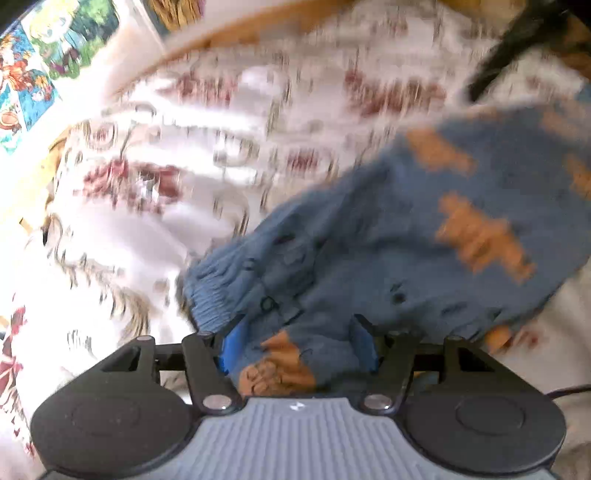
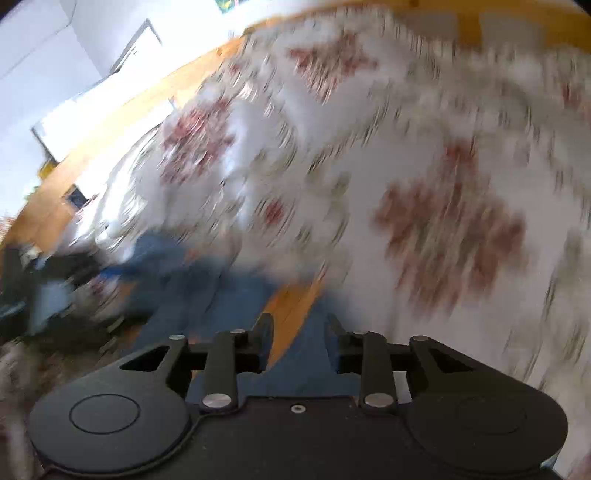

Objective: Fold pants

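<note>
1. Left wrist view: the left hand-held gripper (image 1: 299,354) is clamping a bunched fold of the small blue knitted pants with orange patches (image 1: 388,236). Its two black fingers with blue pads (image 1: 232,347) are pressing in on the cloth from both sides.

2. From that grip the pants are running away up and to the right. Their long axis is lying on a slant, and the ribbed cuff or waistband (image 1: 210,295) is bunching just left of the fingers. The picture is smearing with motion blur.

3. Beneath the garment is a white bedspread printed with dark red flowers (image 1: 155,177), and a wooden edge (image 1: 236,33) is showing beyond it. A bright cartoon-print cloth (image 1: 33,66) is hanging at the far left.

4. Right wrist view: the right hand-held gripper (image 2: 299,343) is holding its dark fingers a little apart. Blue and orange cloth is filling the gap, but blur is making it impossible to tell whether they are pinching it.

5. Here the pants (image 2: 207,295) are lying directly ahead and stretching off to the left, so both grippers appear to be at the garment, one toward each end.

6. The flowered bedspread (image 2: 424,166) is filling the right of this view, with a wooden floor or frame (image 2: 122,122) and pale walls (image 2: 40,48) behind.
</note>
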Tool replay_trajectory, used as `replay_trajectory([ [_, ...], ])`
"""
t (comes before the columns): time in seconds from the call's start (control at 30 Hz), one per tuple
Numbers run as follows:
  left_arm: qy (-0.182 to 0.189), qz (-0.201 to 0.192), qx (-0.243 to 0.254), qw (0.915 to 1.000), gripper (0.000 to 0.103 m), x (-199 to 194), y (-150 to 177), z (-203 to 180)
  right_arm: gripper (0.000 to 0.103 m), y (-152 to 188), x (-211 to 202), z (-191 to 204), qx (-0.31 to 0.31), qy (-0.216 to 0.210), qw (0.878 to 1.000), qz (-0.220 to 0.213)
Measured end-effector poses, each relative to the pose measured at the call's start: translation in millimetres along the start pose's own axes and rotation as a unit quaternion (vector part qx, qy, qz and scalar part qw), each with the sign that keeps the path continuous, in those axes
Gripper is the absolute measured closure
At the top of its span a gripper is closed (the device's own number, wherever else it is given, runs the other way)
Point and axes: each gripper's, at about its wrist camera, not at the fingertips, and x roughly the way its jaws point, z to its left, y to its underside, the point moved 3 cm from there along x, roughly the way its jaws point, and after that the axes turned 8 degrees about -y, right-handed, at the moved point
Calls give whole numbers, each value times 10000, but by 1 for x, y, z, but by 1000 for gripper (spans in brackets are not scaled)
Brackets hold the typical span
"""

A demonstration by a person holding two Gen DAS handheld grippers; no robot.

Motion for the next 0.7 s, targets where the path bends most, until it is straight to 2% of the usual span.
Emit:
replay_trajectory([
  [0.03,-25,-14,-3,10000,37,0,0,0,69,16,0,0,117,22,9999,92],
  [0.07,-66,45,-6,10000,37,-1,-1,0,68,34,0,-6,230,221,9994,122],
  [0.1,-155,112,17,9998,37,-2,-2,-1,79,47,-3,-13,318,530,9981,49],
  [0.17,-322,188,215,9991,36,-6,0,-2,103,67,-26,-38,659,944,9921,-502],
  [0.23,-544,343,349,9973,32,-11,5,-1,103,82,-58,-56,1242,1323,9774,-1087],
  [0.27,-592,414,251,9971,32,-15,5,2,91,89,-74,-61,1393,1542,9695,-1297],
  [0.3,-645,488,76,9967,33,-20,2,4,67,98,-92,-62,1524,1804,9605,-1475],
  [0.33,-724,506,-108,9960,34,-29,0,6,56,106,-107,-61,1611,1899,9551,-1603],
  [0.37,-696,356,-283,9965,34,-39,-6,4,32,113,-122,-56,1674,1906,9513,-1753],
  [0.4,-517,122,-410,9977,34,-50,-11,1,22,123,-136,-49,1714,1853,9485,-1912],
  [0.47,-82,-289,-539,9981,26,-63,-26,-16,21,144,-147,-34,1855,1761,9466,-1965],
  [0.53,376,-609,-449,9964,24,-64,-45,-47,21,168,-149,-29,2068,1900,9392,-1975],
  [0.6,766,-650,-283,9945,24,-53,-62,-79,21,192,-155,-32,2585,2142,9165,-2176],
  [0.63,915,-608,-182,9938,25,-44,-69,-95,21,205,-164,-35,2869,2299,8996,-2356],
  [0.67,932,-494,-38,9944,25,-35,-73,-107,21,216,-173,-38,3090,2533,8814,-2520],
  [0.7,785,-301,205,9962,25,-23,-73,-118,28,227,-186,-40,3255,2833,8606,-2704],
])
